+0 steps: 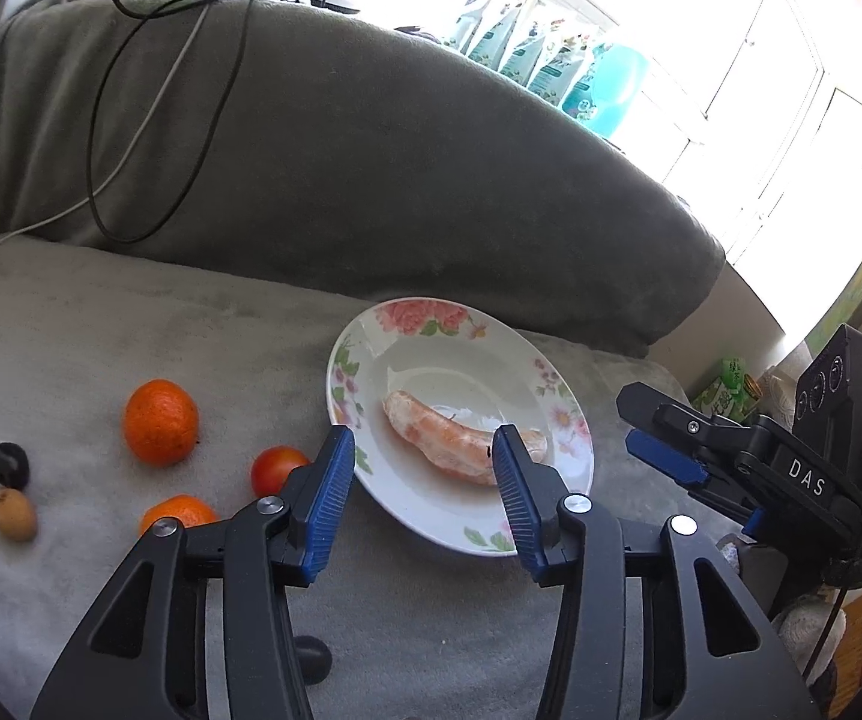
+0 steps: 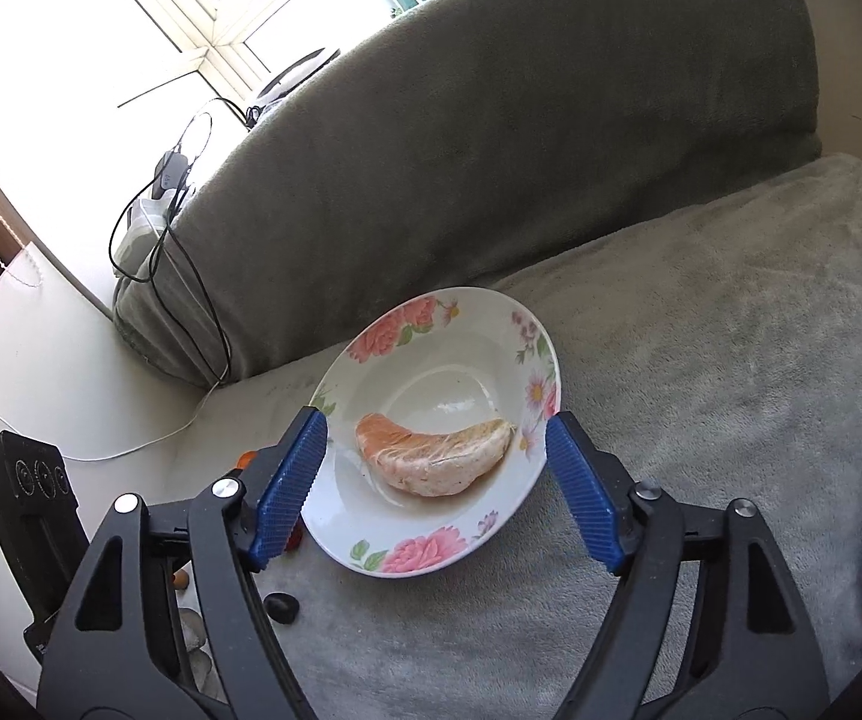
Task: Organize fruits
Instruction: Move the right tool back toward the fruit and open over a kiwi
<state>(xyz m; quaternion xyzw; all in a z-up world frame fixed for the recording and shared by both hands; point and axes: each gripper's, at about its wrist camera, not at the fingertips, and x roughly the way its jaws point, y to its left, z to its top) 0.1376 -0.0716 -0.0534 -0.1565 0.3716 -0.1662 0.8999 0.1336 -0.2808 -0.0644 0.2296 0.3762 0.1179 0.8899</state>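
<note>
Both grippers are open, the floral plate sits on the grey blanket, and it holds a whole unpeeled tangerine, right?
Not quite. The floral plate holds a peeled citrus segment, not a whole tangerine, as the right wrist view shows. The unpeeled tangerine lies off the plate on the grey blanket. Both the left gripper and right gripper are open.

Floral plate (image 1: pixel 347 372) holding peeled citrus segment (image 1: pixel 461 441), left gripper (image 1: pixel 422 468) open above it
</note>
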